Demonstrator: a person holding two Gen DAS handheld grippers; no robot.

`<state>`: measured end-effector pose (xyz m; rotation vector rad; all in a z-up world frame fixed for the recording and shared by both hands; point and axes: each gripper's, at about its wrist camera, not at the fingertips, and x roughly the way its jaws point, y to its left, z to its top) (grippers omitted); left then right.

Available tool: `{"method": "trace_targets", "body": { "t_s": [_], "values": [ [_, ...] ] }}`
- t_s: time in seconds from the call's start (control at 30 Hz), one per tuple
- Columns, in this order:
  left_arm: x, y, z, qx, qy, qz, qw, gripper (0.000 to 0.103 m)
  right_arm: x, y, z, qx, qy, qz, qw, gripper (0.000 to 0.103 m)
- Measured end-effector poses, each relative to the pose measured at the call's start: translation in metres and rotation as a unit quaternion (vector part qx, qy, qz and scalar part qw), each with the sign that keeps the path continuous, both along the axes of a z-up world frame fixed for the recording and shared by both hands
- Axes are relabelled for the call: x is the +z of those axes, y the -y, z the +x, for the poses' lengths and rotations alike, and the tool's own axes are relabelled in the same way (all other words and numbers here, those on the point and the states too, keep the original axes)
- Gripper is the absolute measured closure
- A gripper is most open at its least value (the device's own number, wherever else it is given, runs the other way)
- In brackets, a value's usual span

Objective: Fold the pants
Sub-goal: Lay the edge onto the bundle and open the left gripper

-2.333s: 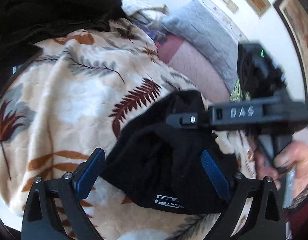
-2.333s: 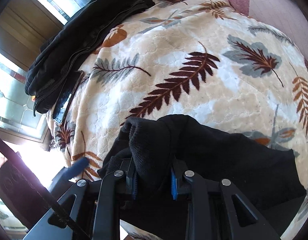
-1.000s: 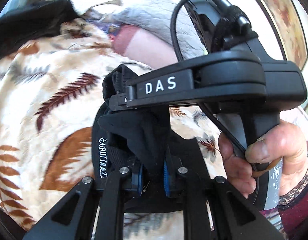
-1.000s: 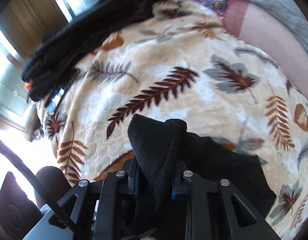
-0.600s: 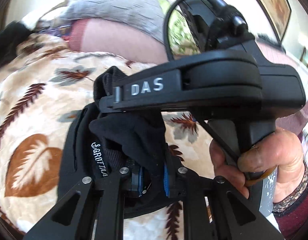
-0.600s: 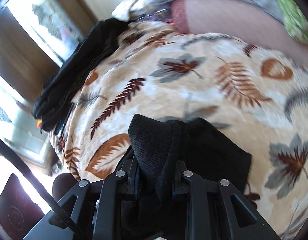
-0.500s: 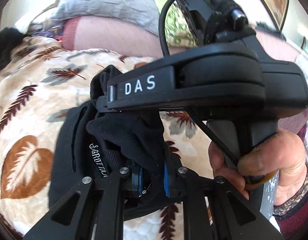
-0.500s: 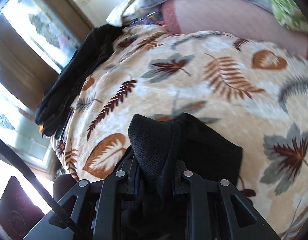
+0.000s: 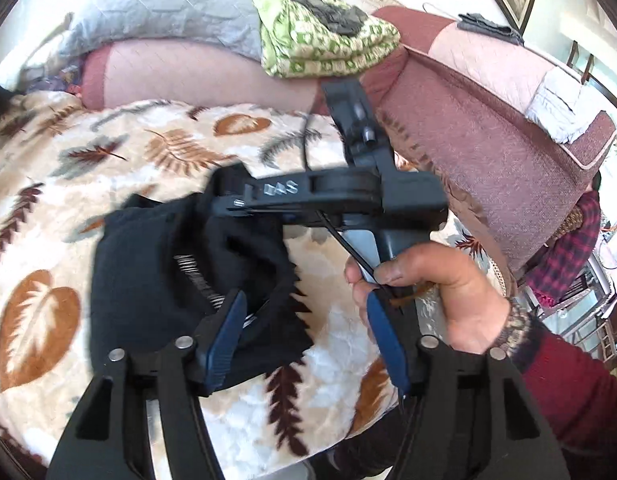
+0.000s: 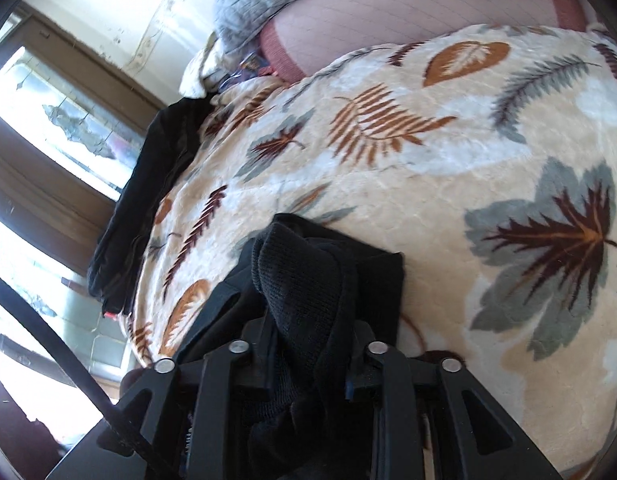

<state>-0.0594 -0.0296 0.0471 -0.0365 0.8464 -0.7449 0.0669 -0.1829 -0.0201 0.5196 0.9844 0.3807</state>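
Two tools work the black pants (image 9: 148,276), bunched on the leaf-print blanket (image 9: 68,152). Right tool (image 10: 308,356) pinches a thick fold just ahead of it; left tool (image 9: 304,332) is spread, pants lying near-left of it.

Right gripper (image 9: 244,204) motion-blurred; its jaws buried in black pants (image 10: 308,280); pants' lower part cut off.

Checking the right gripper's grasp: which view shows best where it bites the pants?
Right wrist view: the right gripper is shut on a bunched fold of the black pants, fabric rising between the fingers. The left wrist view shows that gripper only side-on and blurred, with the pants draped beneath.
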Motion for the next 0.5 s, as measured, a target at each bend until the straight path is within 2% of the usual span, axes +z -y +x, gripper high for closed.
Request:
{"method": "trace_targets", "body": {
  "t_s": [0.07,0.13,0.17,0.2,0.33,0.4,0.5],
  "values": [
    [0.005,-0.015,-0.005,0.022,0.009,0.002,0.9997,0.034,-0.004,0.009,-0.001,-0.031,0.001,-0.022,0.999,0.052],
    [0.005,-0.029,0.007,0.048,0.011,0.001,0.9988,0.03,-0.005,0.019,-0.005,-0.064,0.004,-0.036,0.997,0.05],
    [0.003,-0.04,0.012,0.066,0.005,-0.002,0.9978,0.03,-0.007,0.027,-0.009,-0.075,0.006,-0.026,0.997,0.049],
    [0.0,-0.046,0.026,0.076,0.0,-0.003,0.9971,0.03,-0.007,0.034,-0.013,-0.086,0.008,-0.016,0.996,0.049],
    [-0.01,-0.069,0.039,0.13,-0.029,0.001,0.9911,0.029,0.002,0.054,-0.037,-0.126,0.039,-0.014,0.991,0.048],
    [-0.022,-0.076,0.047,0.15,-0.042,0.003,0.9878,0.03,0.011,0.054,-0.049,-0.124,0.064,-0.006,0.99,0.048],
    [-0.041,-0.074,0.061,0.155,-0.068,0.011,0.9856,0.03,0.029,0.04,-0.068,-0.096,0.115,0.004,0.989,0.057]
  ]
}}
